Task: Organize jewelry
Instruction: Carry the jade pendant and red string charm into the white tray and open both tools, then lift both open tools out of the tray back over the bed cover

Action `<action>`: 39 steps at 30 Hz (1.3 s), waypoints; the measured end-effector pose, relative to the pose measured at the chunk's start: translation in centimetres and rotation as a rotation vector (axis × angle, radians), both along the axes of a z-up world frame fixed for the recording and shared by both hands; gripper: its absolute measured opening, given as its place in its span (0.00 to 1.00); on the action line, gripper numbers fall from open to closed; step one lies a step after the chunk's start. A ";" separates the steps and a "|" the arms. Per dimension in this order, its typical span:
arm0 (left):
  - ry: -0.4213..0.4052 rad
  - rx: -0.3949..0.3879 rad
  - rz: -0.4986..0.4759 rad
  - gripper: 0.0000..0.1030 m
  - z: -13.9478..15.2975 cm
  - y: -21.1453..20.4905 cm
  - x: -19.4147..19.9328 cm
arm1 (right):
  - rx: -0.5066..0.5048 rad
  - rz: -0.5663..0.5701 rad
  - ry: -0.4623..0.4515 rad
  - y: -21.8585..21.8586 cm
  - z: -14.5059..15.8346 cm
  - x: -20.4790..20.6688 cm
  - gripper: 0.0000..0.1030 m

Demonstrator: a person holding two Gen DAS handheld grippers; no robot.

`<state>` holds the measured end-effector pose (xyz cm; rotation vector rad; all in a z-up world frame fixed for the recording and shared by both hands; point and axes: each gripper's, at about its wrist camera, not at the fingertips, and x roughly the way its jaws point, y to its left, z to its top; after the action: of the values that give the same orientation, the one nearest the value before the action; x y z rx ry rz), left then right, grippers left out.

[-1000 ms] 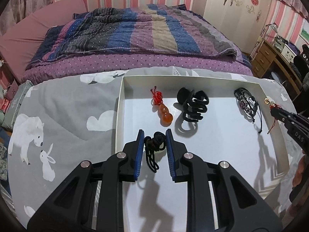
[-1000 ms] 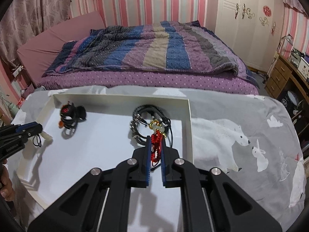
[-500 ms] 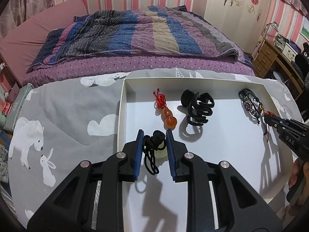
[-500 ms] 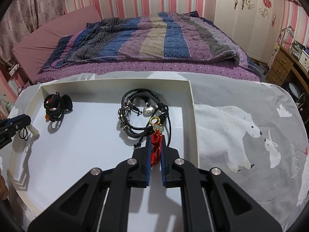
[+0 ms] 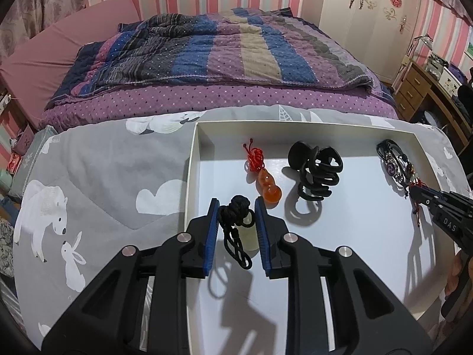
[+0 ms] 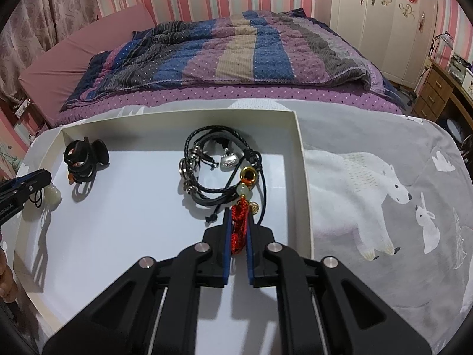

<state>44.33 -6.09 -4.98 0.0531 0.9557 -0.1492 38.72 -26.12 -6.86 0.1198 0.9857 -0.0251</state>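
Releasing your right tongs [image 6: 238, 222], clamped on the red tassel [image 6: 239, 230], risks snagging the bracelets [image 6: 212, 171]; left tongs [image 5: 236, 219] grip the pale pendant [image 5: 248, 233] narrowly.

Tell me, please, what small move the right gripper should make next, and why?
Probably open the right gripper and release the red tassel charm. Its fingers are shut on the tassel, and the gold ring and green bead already lie in the white tray, overlapping the black braided bracelets.
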 end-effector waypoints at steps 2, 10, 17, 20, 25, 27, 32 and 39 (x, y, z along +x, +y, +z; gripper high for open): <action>0.007 0.006 0.003 0.22 -0.3 0.1 0.1 | -0.005 0.002 0.000 0.0 0.0 0.1 0.08; 0.039 0.001 0.004 0.22 -1.2 -0.1 0.6 | 0.000 0.001 0.002 0.0 -0.1 0.1 0.09; 0.039 -0.034 -0.001 0.31 -1.0 0.2 0.4 | 0.013 0.016 -0.021 0.2 0.8 -0.3 0.18; 0.011 -0.029 -0.016 0.48 -0.3 -0.2 -0.1 | 0.008 0.014 -0.048 0.3 1.7 -0.7 0.40; -0.083 0.009 -0.009 0.80 1.8 -0.8 -1.7 | 0.006 0.007 -0.084 0.3 3.1 -1.2 0.51; -0.098 -0.007 -0.014 0.81 2.6 -0.7 -2.2 | -0.007 -0.006 -0.100 0.2 3.7 -1.4 0.59; -0.119 -0.024 -0.018 0.93 4.1 -0.2 -3.3 | -0.011 0.004 -0.094 0.3 4.4 -1.7 0.79; -0.114 -0.035 0.012 0.97 6.2 1.3 -4.7 | -0.015 0.016 -0.108 0.4 6.7 -2.7 0.87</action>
<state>39.67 -4.77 1.18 0.0232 0.8390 -0.1508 35.98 -25.74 -0.17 0.0987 0.8779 -0.0115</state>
